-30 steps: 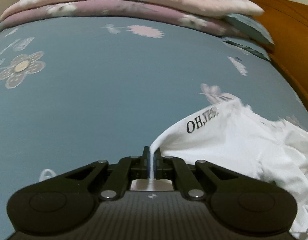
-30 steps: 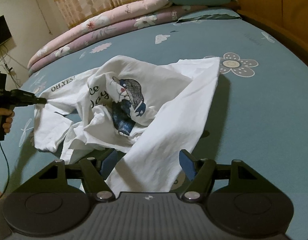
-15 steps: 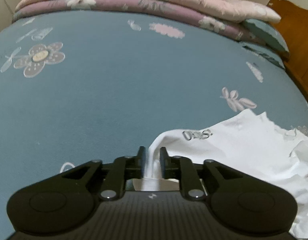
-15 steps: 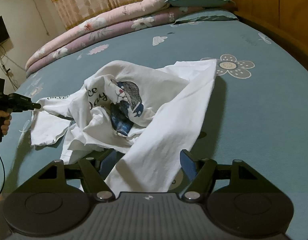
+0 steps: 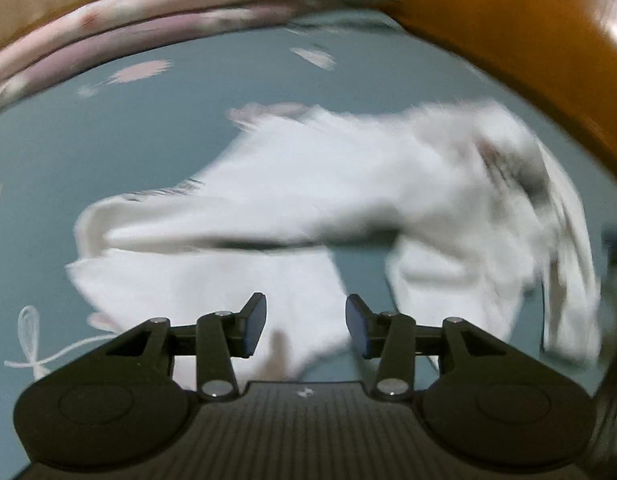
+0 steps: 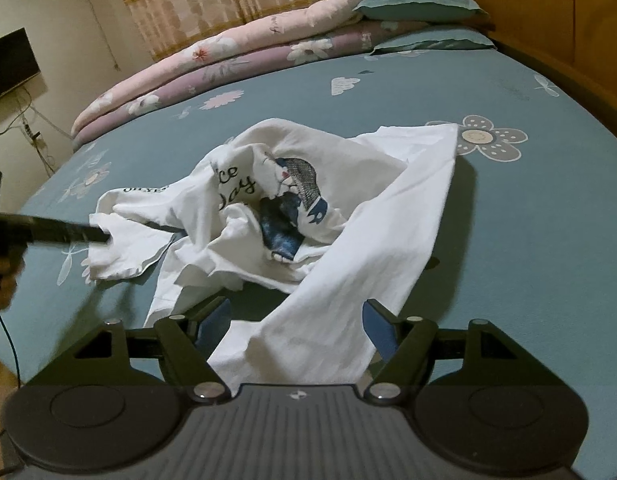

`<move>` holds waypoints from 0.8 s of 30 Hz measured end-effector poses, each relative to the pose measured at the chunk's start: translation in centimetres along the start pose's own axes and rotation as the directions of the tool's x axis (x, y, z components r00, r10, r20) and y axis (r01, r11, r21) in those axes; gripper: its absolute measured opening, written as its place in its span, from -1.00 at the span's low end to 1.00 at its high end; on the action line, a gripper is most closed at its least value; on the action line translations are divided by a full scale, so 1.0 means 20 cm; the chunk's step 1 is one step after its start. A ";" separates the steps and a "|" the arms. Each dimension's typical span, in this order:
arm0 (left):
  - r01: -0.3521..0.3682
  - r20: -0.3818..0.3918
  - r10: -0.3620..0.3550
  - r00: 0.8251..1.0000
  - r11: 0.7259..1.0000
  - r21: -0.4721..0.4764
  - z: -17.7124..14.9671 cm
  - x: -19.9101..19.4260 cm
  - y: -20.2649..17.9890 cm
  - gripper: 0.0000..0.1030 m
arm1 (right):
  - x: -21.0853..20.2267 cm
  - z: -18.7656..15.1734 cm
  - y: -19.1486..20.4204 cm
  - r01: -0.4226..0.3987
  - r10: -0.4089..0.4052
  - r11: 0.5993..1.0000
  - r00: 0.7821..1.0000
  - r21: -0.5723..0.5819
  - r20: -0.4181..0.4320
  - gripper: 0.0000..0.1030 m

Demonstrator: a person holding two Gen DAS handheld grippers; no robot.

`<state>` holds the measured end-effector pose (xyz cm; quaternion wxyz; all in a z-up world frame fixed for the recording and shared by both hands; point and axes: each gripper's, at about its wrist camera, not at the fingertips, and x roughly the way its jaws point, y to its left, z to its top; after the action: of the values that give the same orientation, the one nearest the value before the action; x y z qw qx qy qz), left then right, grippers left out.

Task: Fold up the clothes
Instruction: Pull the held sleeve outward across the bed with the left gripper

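The shirt (image 6: 308, 216) lies crumpled mid-bed (image 6: 528, 240): light, limp, best taken at a hem or sleeve edge. At nine o'clock the left tool (image 5: 306, 326) is opening, empty. At six the right tool (image 6: 296, 326) gapes, cloth loose between.

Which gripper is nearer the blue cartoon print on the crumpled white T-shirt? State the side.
Right, as far as the right wrist view shows. The right gripper sits just below the blue cartoon print, straddling a shirt flap. The left gripper, its jaws opening, is off at the sleeve side of the crumpled white T-shirt.
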<state>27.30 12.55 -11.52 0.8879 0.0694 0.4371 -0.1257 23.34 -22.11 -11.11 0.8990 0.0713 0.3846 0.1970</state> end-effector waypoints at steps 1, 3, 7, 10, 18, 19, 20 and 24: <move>-0.007 -0.015 0.007 1.000 0.999 0.049 -0.02 0.02 -0.06 -0.12 | -0.01 0.00 0.00 0.000 0.000 1.000 1.000 0.000 0.002 0.49; -0.037 -0.031 0.040 0.999 0.993 0.110 -0.04 0.07 -0.11 -0.12 | -0.02 -0.01 -0.01 0.001 -0.002 1.000 1.000 0.003 0.005 0.49; -0.103 -0.037 0.113 0.993 0.975 0.195 -0.06 0.15 -0.17 -0.12 | -0.04 -0.01 -0.02 0.011 -0.011 1.000 1.000 0.011 0.011 0.49; -0.118 -0.027 0.127 0.991 0.968 0.222 -0.06 0.19 -0.18 -0.12 | -0.04 -0.01 -0.02 0.018 -0.018 1.000 1.000 0.011 0.011 0.49; -0.169 0.036 0.165 0.986 0.957 0.236 -0.04 0.12 -0.22 -0.86 | -0.06 -0.01 0.00 0.027 -0.027 0.999 1.000 -0.018 0.016 0.49; -0.179 0.048 0.173 0.984 0.958 0.224 -0.04 0.09 -0.19 -0.86 | -0.06 -0.01 0.00 0.025 -0.025 1.000 1.000 -0.018 0.017 0.49; -0.190 0.061 0.181 0.982 0.959 0.212 -0.03 0.06 -0.17 -0.88 | -0.05 -0.01 0.01 0.024 -0.024 1.000 1.000 -0.017 0.017 0.49; -0.267 0.100 0.254 0.962 0.953 0.141 -0.01 -0.08 -0.04 -0.90 | -0.05 -0.01 0.02 0.019 -0.018 1.000 1.000 -0.018 0.015 0.49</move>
<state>26.01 12.13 -10.48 0.9056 0.1893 0.3770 -0.0433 22.49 -22.18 -10.50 0.9041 0.0611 0.3770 0.1917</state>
